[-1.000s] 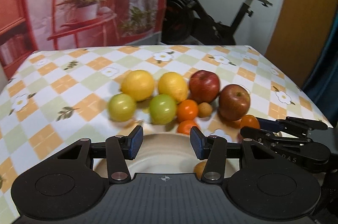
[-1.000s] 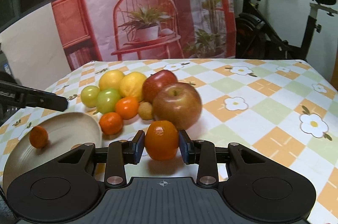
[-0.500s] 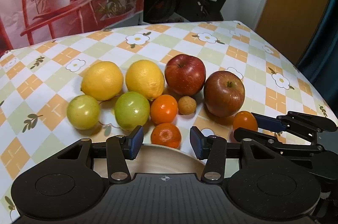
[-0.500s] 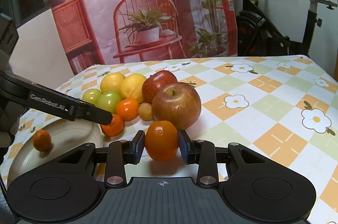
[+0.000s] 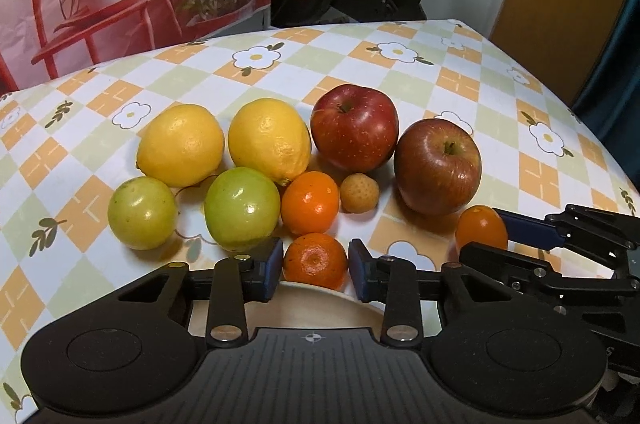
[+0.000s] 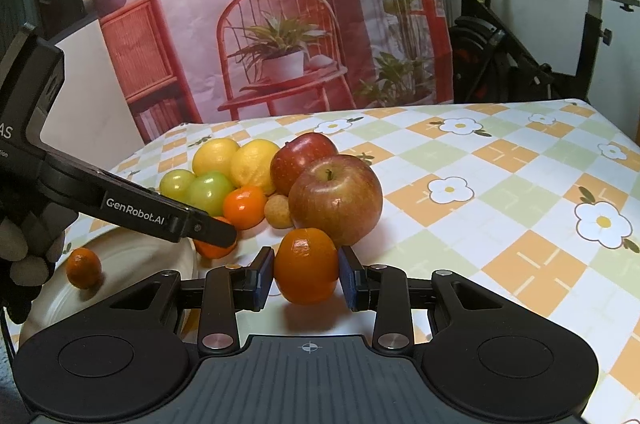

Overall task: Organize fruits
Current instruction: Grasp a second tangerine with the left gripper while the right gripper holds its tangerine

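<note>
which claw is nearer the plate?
Left. The left claw is at the plate rim, closing around a mandarin there. The right claw, beside the plate, grips another mandarin.

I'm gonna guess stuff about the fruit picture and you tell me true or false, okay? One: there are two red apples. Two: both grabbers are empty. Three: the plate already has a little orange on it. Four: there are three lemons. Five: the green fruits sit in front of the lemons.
1. There are two red apples. True: one apple sits behind the other apple.
2. Both grabbers are empty. False: the right gripper is clamped on an orange, and the left gripper is closing around a small mandarin.
3. The plate has a little orange on it. True: a small orange lies on the plate.
4. There are three lemons. False: only two lemons.
5. The green fruits sit in front of the lemons. True: both green fruits do.
</note>
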The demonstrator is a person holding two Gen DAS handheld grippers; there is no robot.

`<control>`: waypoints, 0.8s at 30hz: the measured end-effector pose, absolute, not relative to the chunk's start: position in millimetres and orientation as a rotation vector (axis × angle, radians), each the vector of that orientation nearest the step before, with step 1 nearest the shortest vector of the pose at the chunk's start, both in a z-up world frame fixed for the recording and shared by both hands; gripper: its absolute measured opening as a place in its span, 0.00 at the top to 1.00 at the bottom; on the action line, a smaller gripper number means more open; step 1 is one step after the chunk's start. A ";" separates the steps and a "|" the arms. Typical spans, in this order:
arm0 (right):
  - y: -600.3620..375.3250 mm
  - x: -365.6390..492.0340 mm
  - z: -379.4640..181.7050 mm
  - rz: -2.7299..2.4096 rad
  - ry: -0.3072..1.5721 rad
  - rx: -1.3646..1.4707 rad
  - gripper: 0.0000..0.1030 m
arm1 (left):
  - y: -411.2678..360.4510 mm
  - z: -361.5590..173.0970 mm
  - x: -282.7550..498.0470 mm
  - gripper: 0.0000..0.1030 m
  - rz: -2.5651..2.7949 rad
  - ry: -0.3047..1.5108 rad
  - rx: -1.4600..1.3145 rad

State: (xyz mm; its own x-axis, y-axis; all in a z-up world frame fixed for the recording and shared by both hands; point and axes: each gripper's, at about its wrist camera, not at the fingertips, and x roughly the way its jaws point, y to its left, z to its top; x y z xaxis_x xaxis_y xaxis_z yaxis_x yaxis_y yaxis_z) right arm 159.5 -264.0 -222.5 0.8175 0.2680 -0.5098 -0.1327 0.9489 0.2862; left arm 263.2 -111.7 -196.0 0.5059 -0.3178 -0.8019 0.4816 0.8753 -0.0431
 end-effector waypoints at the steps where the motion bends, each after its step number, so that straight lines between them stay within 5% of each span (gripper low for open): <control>1: -264.0 159.7 -222.5 0.216 0.576 0.243 0.69 | -112.4 -196.0 262.4 0.64 -0.487 0.919 0.202; 24: -263.3 160.3 -223.9 0.215 0.581 0.242 0.69 | -110.7 -178.0 243.1 0.66 -0.505 0.825 0.230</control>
State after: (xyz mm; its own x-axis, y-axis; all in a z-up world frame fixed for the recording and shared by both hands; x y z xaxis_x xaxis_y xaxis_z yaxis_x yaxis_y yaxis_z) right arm 160.3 -263.3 -223.9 0.8153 0.2672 -0.5137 -0.1316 0.9495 0.2849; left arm 243.1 -110.7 -178.0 0.5694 -0.3381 -0.7493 0.5127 0.8586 0.0022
